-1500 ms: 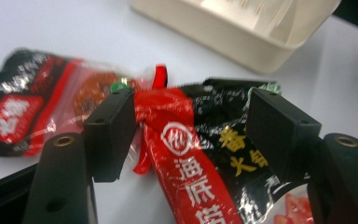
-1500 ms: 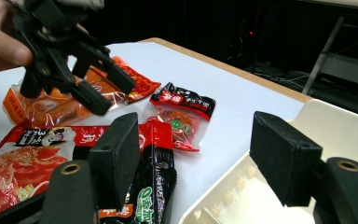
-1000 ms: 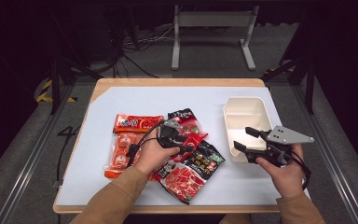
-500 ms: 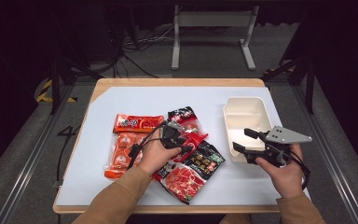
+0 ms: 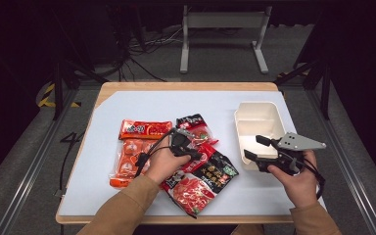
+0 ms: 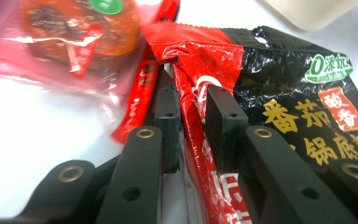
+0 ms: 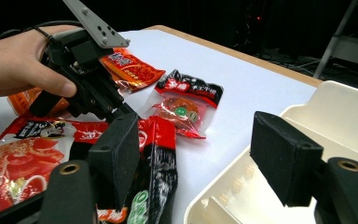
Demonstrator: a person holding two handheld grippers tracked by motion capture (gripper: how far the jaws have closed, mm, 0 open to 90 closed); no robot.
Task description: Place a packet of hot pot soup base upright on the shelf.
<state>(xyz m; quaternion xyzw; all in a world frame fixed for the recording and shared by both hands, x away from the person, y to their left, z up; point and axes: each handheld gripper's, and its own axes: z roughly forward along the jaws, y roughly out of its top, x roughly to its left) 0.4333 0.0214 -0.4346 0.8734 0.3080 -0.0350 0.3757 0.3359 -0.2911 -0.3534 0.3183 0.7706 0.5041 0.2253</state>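
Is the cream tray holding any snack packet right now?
No, the cream tray holds nothing; the packets lie on the table beside it.

Support surface: a wooden-edged table [image 5: 186, 86] covered by a pale grey-white mat [image 5: 176, 107]. Lying directly on the mat, left of centre: an orange-red sachet [image 5: 144, 129], and just below it a clear pack of orange pieces [image 5: 127, 156]. Centre: a small black-and-red snack bag [image 5: 195, 128], a red-and-black seasoning packet [image 5: 214, 169] and a larger red packet [image 5: 191, 191], overlapping one another. Right side: a cream rectangular tray [image 5: 259, 117], well apart from the sachets.
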